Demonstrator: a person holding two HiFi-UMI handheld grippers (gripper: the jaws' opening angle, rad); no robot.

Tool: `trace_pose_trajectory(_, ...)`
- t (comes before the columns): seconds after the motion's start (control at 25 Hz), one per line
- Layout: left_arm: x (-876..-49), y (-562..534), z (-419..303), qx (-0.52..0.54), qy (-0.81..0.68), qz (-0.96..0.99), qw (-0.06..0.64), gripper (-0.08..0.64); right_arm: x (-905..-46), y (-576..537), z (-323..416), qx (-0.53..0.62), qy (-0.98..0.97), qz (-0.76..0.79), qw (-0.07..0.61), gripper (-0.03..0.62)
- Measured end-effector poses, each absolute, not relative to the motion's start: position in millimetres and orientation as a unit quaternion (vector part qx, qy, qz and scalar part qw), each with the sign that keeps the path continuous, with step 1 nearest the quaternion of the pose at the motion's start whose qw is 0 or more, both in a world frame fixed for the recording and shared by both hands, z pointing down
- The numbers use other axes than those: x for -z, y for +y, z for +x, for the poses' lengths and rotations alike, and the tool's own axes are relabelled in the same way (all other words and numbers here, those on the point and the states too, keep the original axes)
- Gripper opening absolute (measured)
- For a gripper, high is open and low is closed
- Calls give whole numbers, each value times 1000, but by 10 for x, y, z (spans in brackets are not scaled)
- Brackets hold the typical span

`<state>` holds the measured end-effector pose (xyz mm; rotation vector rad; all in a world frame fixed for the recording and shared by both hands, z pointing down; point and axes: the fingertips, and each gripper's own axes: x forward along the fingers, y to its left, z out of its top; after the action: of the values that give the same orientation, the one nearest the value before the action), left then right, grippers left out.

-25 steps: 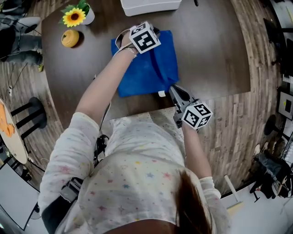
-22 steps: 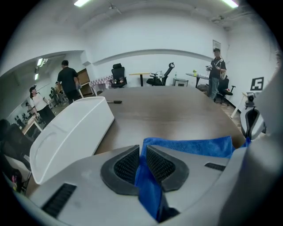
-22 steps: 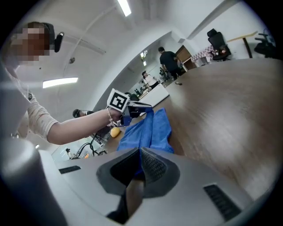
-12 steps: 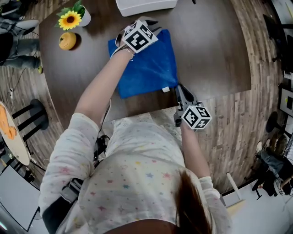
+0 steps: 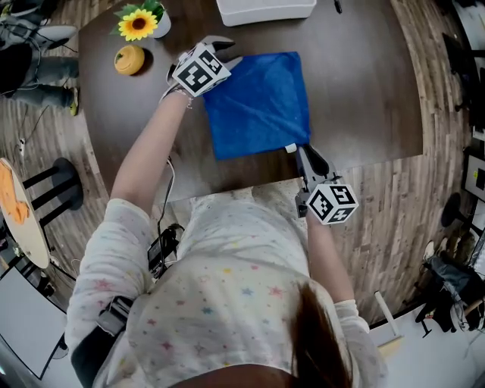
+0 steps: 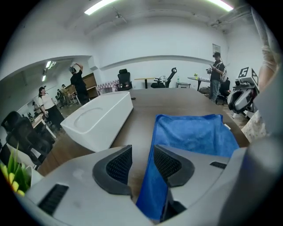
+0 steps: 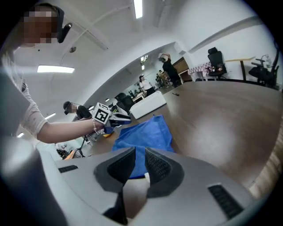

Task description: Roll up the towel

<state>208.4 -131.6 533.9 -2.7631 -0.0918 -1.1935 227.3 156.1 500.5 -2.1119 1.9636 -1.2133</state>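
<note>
A blue towel (image 5: pixel 258 102) lies spread flat on the brown table (image 5: pixel 364 83). My left gripper (image 5: pixel 227 51) hovers at the towel's far-left corner. Its jaws have just been opening and now stand apart. In the left gripper view (image 6: pixel 139 152) bare table shows in the gap, and the towel's edge (image 6: pixel 152 185) runs under the right-hand jaw. My right gripper (image 5: pixel 297 149) is at the near-right corner, closed on the towel (image 7: pixel 143 134) where its white tag (image 7: pixel 147 176) sits.
A white rectangular tub (image 5: pixel 265 9) stands just beyond the towel and also shows in the left gripper view (image 6: pixel 95 119). A sunflower pot (image 5: pixel 140 23) and a yellow round object (image 5: pixel 130 59) sit at the far left. The table's near edge (image 5: pixel 227 189) runs close to my body.
My left gripper moved left from over the towel to its far-left corner and opened. The bunched towel now lies flat. The right gripper stays at the near-right corner.
</note>
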Motion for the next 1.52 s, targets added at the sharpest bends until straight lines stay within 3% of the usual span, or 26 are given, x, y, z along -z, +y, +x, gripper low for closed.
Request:
trace_pose_trajectory(0.4, -5567, -1500, 1220, 430, -46, -900, 46, 143, -5156, 1058, 833, 413, 715, -561, -61, 111)
trace_pose_trajectory(0.96, -5809, -1465, 1088, 439, -117, -890, 32, 141, -5675, 803, 66, 364, 722, -534, -246, 176)
trace_pose_trajectory(1.12, -5820, -1443, 1133, 437, -143, -887, 31, 129, -5727, 789, 175, 362, 704, -556, -254, 100)
trace_pose_trajectory(1.24, -5809, -1403, 1095, 437, -156, -885, 37, 46, -5674, 799, 222, 371, 700, -563, -233, 20)
trace_pose_trajectory(1.52, -5541, -1351, 1187, 409, -140, -901, 5, 35, -5253, 899, 596, 356, 714, -573, -188, 15)
